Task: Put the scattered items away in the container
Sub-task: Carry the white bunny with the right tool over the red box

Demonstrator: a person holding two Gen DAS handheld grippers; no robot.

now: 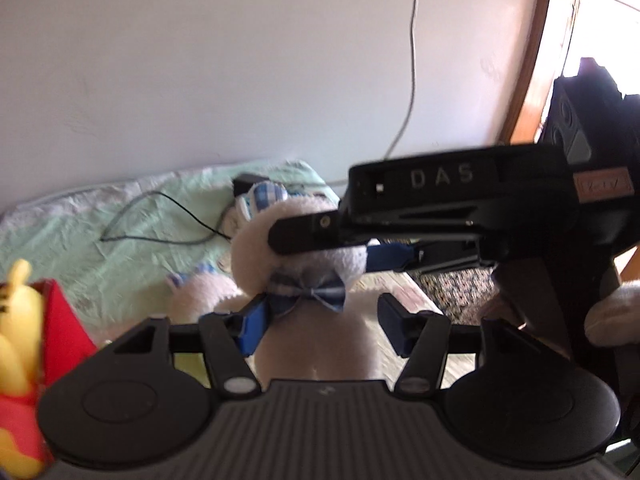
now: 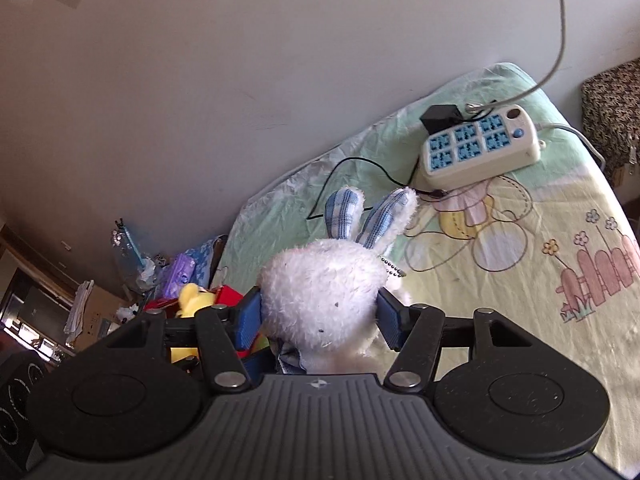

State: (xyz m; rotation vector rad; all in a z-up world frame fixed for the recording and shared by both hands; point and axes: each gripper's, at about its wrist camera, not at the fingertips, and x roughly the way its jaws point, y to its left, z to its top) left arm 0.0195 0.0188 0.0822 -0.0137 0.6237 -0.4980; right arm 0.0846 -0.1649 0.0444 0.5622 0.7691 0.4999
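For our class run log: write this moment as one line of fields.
right gripper: shut on plush bunny | left gripper: open around bunny | power strip: on bed

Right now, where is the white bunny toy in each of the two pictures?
Left wrist view: the white bunny toy sits at centre, facing the camera, its head held by the right gripper.
Right wrist view: at lower centre, seen from behind, its head between the blue fingers.
Shared landmark: the black adapter on the green sheet.

- My left wrist view looks along its fingers, close on the plush rabbit (image 1: pixel 304 248) (wall behind).
- My right wrist view looks down over the same rabbit (image 2: pixel 324 292) onto the bed (image 2: pixel 540 264).
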